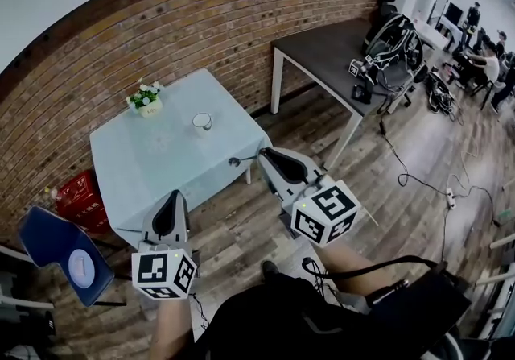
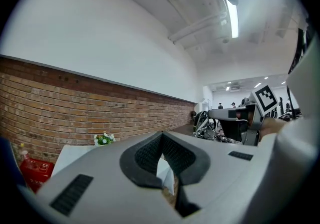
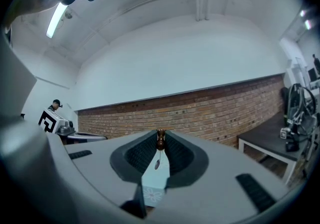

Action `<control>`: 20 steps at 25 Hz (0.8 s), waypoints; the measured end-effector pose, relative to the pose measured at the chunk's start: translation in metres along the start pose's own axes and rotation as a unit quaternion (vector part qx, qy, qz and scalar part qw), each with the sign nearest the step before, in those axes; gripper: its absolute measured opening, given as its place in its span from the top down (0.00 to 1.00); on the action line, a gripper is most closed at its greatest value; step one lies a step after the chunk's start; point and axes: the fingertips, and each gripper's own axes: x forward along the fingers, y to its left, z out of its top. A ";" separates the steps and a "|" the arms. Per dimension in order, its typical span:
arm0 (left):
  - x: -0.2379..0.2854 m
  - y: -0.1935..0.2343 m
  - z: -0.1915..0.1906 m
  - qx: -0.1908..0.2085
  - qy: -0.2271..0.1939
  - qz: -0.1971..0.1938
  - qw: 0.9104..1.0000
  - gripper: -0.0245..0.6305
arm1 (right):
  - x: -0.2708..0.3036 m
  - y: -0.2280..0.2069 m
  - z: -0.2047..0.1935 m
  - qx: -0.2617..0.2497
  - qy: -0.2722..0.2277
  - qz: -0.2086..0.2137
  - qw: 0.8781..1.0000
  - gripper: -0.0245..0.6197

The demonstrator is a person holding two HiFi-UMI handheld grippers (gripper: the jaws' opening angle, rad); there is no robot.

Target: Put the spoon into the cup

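Since the spoon (image 1: 234, 162) is already pinched in the right gripper (image 1: 262, 155), handling is mostly about not dropping it. In the right gripper view the jaws are clamped on a brown knob at the end of the handle, with a skinny shaft and a small bowl hanging out past the tips. In the head view the bowl pokes out just over the near right corner of the table (image 1: 153, 159), around the middle of the frame.

My read is that it's a light, stiff little thing, probably metal and a bit slippery. With so little handle in the pads it could swivel or slip if bumped. A hold further down the shaft would be steadier, but the end grip leaves plenty of length to drop in.

The cup (image 1: 202, 121) is small, white and upright, with its mouth open. It sits up and left of the spoon on the cloth, well apart from it, with a flower pot (image 1: 146, 101) further to the upper left. It looks light enough to tip, so I'd go in from above and not knock the rim.

The left gripper (image 1: 173, 194) sits at the lower left, jaws closed on nothing.
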 end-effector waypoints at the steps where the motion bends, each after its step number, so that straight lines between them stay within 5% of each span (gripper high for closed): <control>1: 0.006 0.000 -0.001 0.000 0.002 0.003 1.000 0.95 | 0.003 -0.006 -0.001 0.002 0.000 0.002 1.000 0.87; 20: 0.100 0.016 -0.006 0.005 0.010 0.032 0.999 0.95 | 0.068 -0.089 -0.007 0.022 0.011 0.024 0.999 0.87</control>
